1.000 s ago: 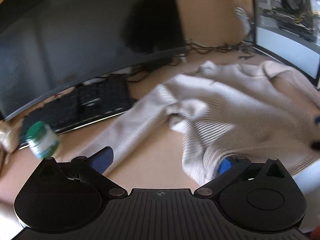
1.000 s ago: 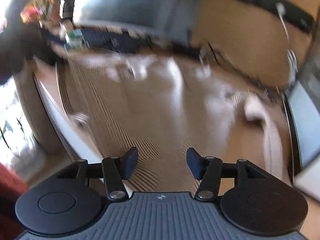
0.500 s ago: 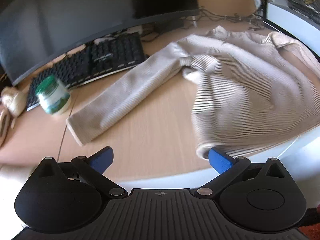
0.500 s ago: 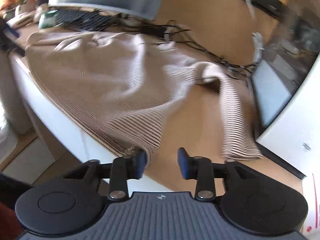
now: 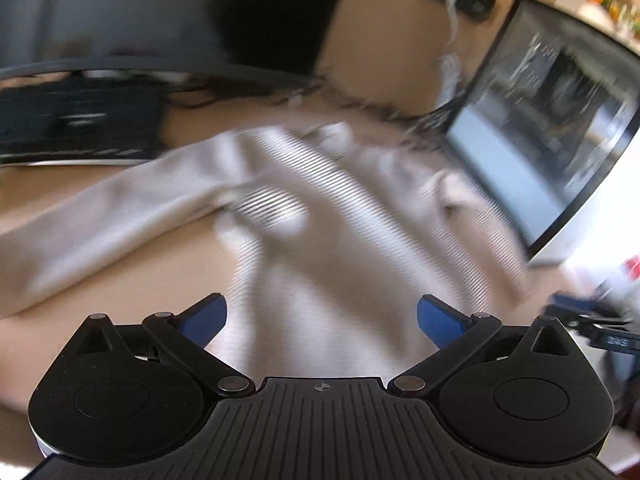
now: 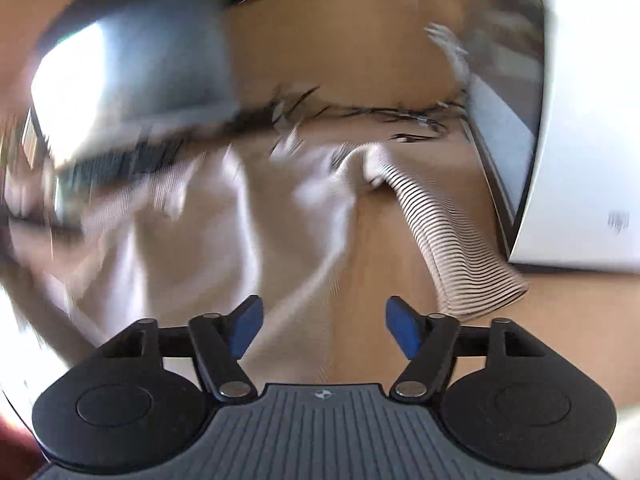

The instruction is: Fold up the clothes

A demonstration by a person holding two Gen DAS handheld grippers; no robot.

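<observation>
I see the wooden desk (image 5: 172,264) with the beige ribbed sweater (image 5: 340,232) spread flat across it, 1 sleeve (image 6: 460,240) lying towards me. My left gripper (image 5: 322,320) gapes wide, empty. My right gripper (image 6: 322,330) has just been opening, nothing between its pads.

Sweater (image 5: 340,240) pale beige with fine dark ribbed stripes, stripes clearest on its sleeve (image 6: 456,248). Desk (image 6: 384,248) light tan wood. My left tongs (image 5: 322,320) and right tongs (image 6: 322,330): black bodies, blue pads (image 5: 204,318). Keyboard (image 5: 76,124) black. Monitor (image 5: 120,12) dark grey. Cables (image 6: 380,114) black.
</observation>
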